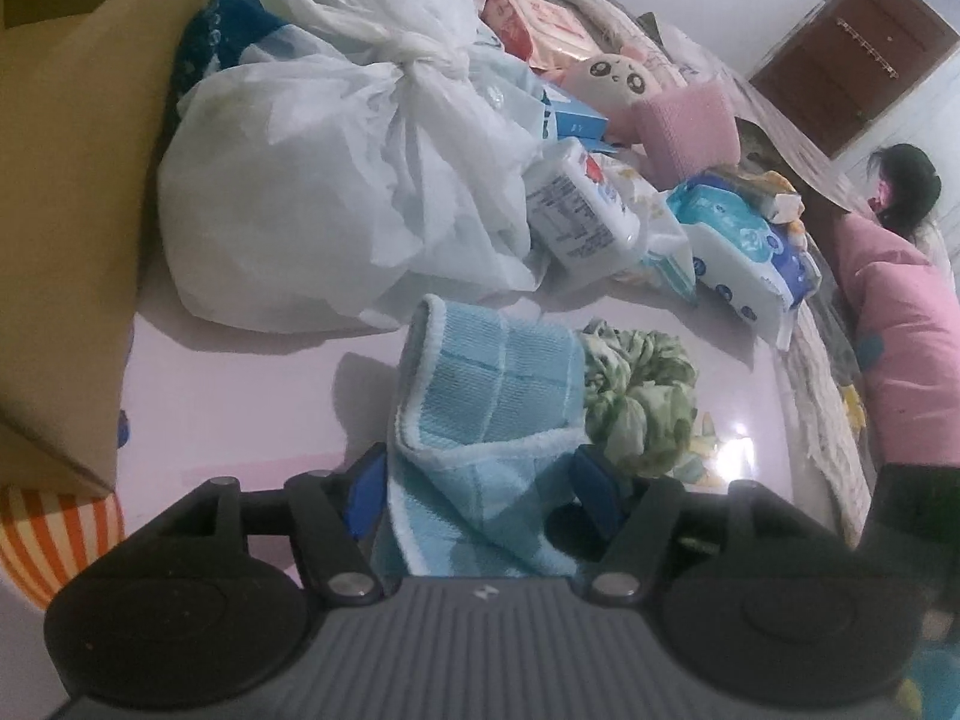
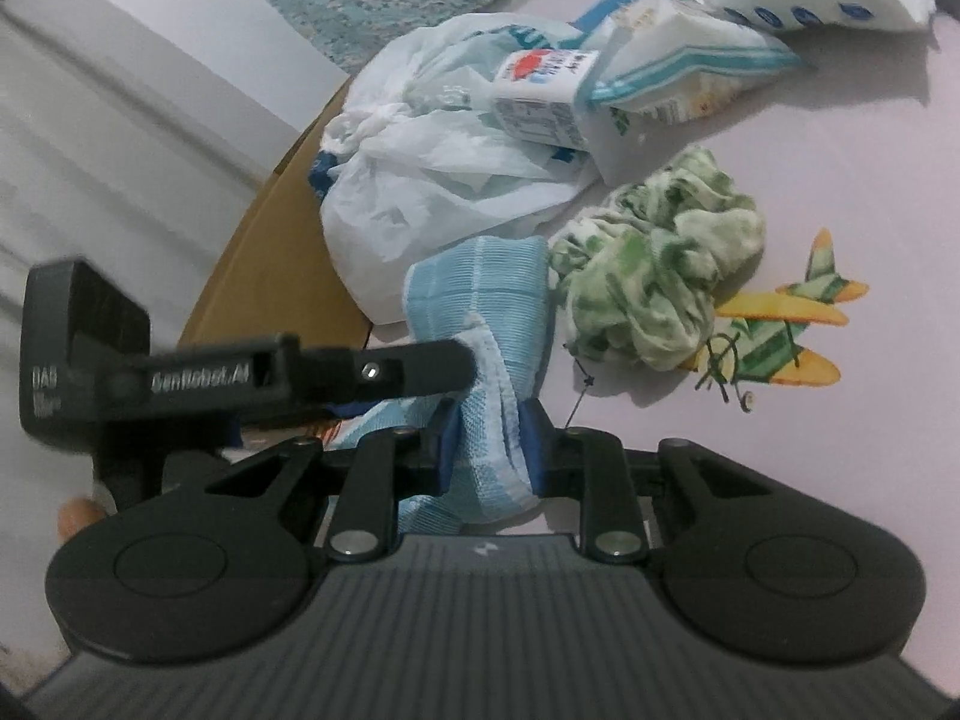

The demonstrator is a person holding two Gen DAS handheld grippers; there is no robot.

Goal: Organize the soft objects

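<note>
A light blue checked towel [image 1: 480, 396] lies on the pale lilac table [image 1: 240, 408], and both grippers are at its near end. My left gripper [image 1: 480, 492] is open, its blue pads standing either side of the towel with a dark gap at the right pad. From the right wrist, one left finger [image 2: 390, 369] reaches in from the left and touches the towel [image 2: 480, 288]. My right gripper [image 2: 489, 444] is shut on a bunched fold of that towel. A crumpled green-and-white cloth [image 1: 642, 396] [image 2: 654, 288] sits just right of the towel.
A tied white plastic bag [image 1: 312, 192] and a cardboard box [image 1: 66, 180] stand behind and to the left. Tissue and wipe packs [image 1: 738, 252], a plush toy [image 1: 612, 78] and a pink block [image 1: 690, 126] crowd the back. A person in pink [image 1: 912, 348] is at the right edge.
</note>
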